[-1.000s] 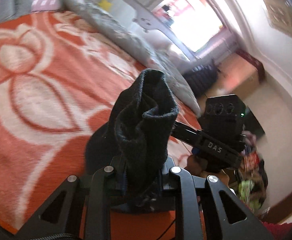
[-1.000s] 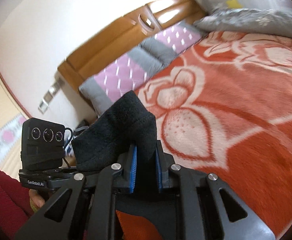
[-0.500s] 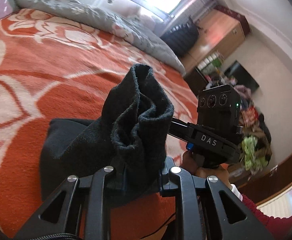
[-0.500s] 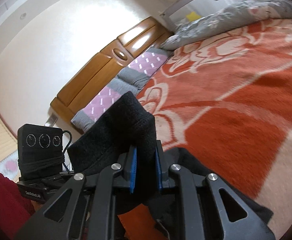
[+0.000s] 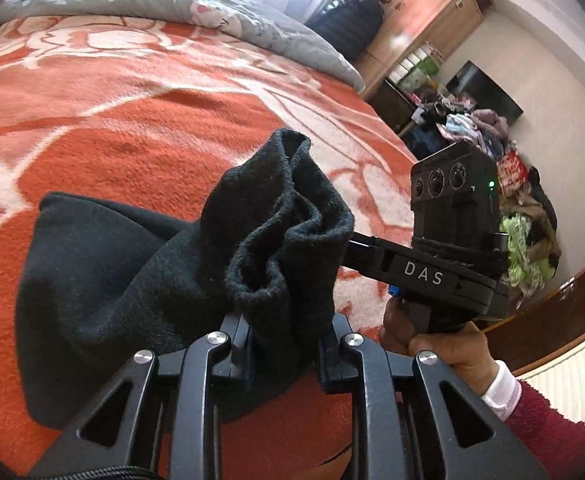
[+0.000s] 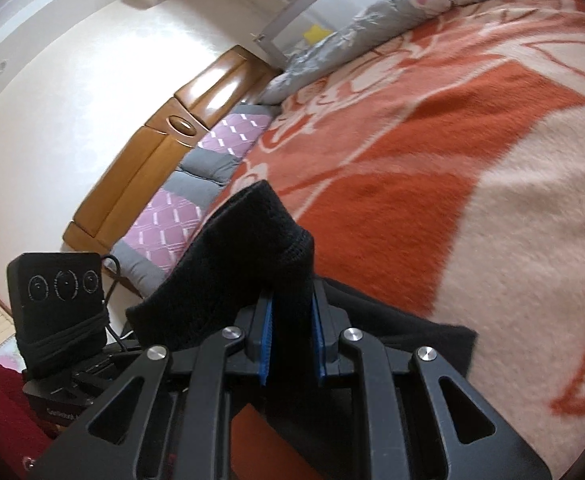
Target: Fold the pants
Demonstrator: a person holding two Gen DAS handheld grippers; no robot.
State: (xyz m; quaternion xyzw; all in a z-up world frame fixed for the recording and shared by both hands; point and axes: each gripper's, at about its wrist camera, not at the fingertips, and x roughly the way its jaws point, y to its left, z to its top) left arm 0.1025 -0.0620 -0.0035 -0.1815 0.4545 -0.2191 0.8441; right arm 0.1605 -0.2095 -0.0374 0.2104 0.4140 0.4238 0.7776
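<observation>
Left wrist view: my left gripper, jaws opening, pads still pinching the black pants; more cloth now lies on the orange blanket than before. Right gripper clamps another bunched edge.

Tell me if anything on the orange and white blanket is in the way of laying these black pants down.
Nothing visible is. Both grippers, left and right, pinch the black fleece pants, and the orange floral blanket ahead looks bare up to the grey quilt at its far edge.
</observation>
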